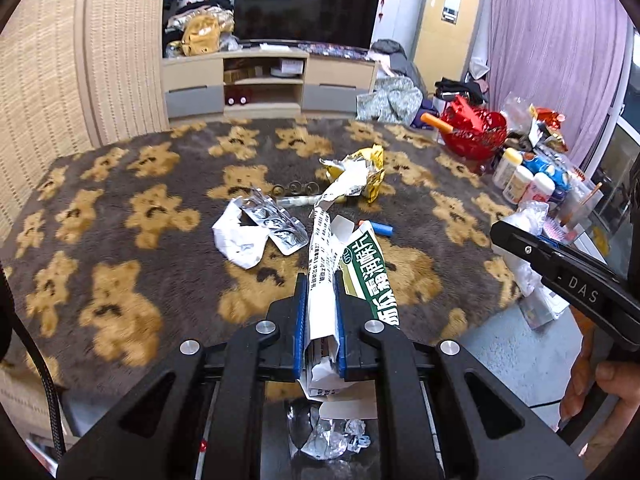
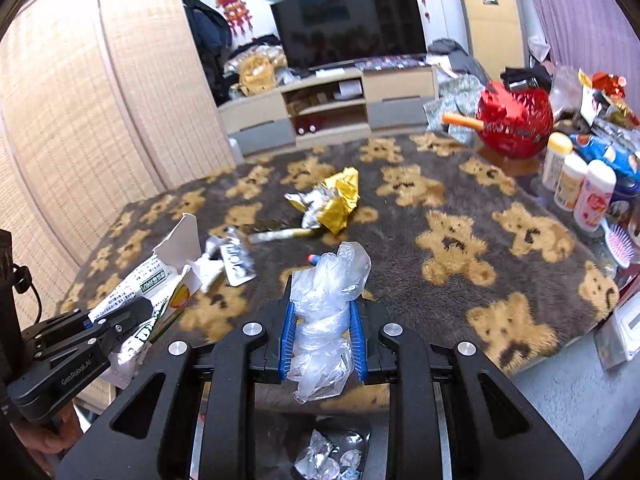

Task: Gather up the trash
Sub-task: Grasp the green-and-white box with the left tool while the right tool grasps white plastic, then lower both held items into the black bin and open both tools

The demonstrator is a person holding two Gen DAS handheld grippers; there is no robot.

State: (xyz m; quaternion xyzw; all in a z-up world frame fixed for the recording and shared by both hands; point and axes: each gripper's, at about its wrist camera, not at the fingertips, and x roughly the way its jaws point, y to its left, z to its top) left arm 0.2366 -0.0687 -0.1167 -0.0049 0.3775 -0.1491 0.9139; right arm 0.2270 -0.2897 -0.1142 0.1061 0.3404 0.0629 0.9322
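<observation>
My left gripper (image 1: 320, 280) is clamped on a flattened medicine box (image 1: 362, 276) w/ its folded leaflet (image 1: 320, 248) squeezed between the blue pads (image 1: 301, 312), jaws narrow, paper sticking out front and back; my right gripper (image 2: 322, 312) is pinched on a crumpled clear plastic bag (image 2: 326, 312), pads (image 2: 289, 328) pressing it from both sides, bag bulging above and drooping below; both held above the near edge of the bear-print rug (image 1: 120, 208); taking the gold foil wrapper (image 1: 366, 176) mid-rug as my landmark: silver blister packs (image 1: 276, 224) lie nearer me and to its left on a white crumpled paper (image 1: 236, 240); a blue-and-orange tube (image 1: 376, 228) sits nearer me, just right of the leaflet; a pale rolled stick (image 2: 280, 235) lies just beside the wrapper on its near-left side; well to the wrapper's right a red basket (image 1: 474, 128) stands at the rug's far-right corner, w/ white bottles (image 1: 520, 180) nearer me than that; beyond the wrapper, past the rug, the TV (image 1: 306, 8) sits on its stand; below each gripper there's a bin (image 2: 332, 456) w/ crumpled foil scraps in it.
</observation>
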